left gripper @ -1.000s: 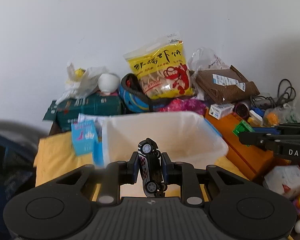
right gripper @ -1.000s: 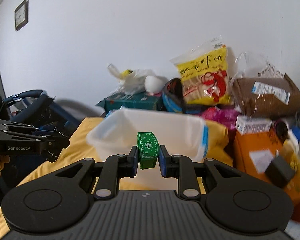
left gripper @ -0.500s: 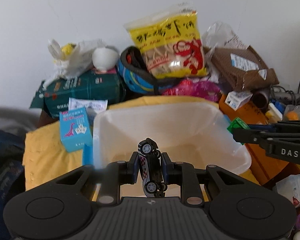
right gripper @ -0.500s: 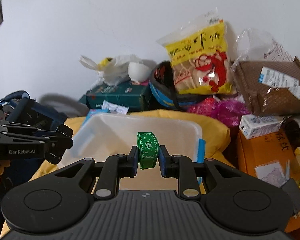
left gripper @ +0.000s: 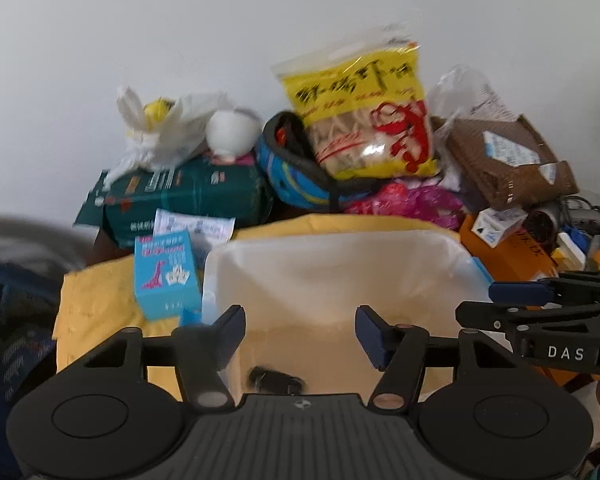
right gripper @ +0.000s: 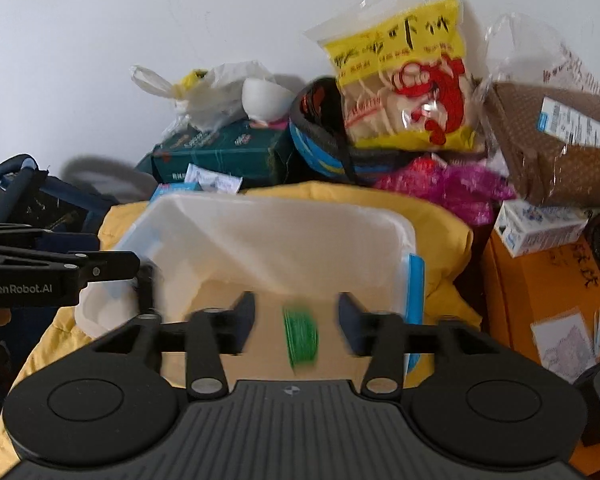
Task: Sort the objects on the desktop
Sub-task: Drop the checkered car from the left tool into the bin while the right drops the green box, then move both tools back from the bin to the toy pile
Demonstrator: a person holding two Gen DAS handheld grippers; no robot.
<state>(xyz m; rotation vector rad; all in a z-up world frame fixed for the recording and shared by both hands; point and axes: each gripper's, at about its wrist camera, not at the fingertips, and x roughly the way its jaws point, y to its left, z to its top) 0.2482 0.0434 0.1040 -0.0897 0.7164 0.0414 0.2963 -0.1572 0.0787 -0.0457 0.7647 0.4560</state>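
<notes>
Over the translucent, round-cornered plastic bin [right gripper: 284,224], both tongs are opening — the left tongs [left gripper: 300,334] above a glossy toy car [left gripper: 276,381], the right tongs [right gripper: 296,322] around a blurred green block [right gripper: 300,338], touching neither.

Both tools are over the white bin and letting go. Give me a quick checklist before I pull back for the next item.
1. Left tool clear of its load: ok, jaws opening, nothing between them.
2. Toy car inside the white bin: ok, lying low on the floor.
3. Right tool clear: ok, jaws opening, pads apart from the green piece.
4. Green piece settled in the bin: cannot tell, it is blurred.
5. The two tools apart from each other: ok.
6. Blue card box undisturbed beside the bin: ok.
</notes>
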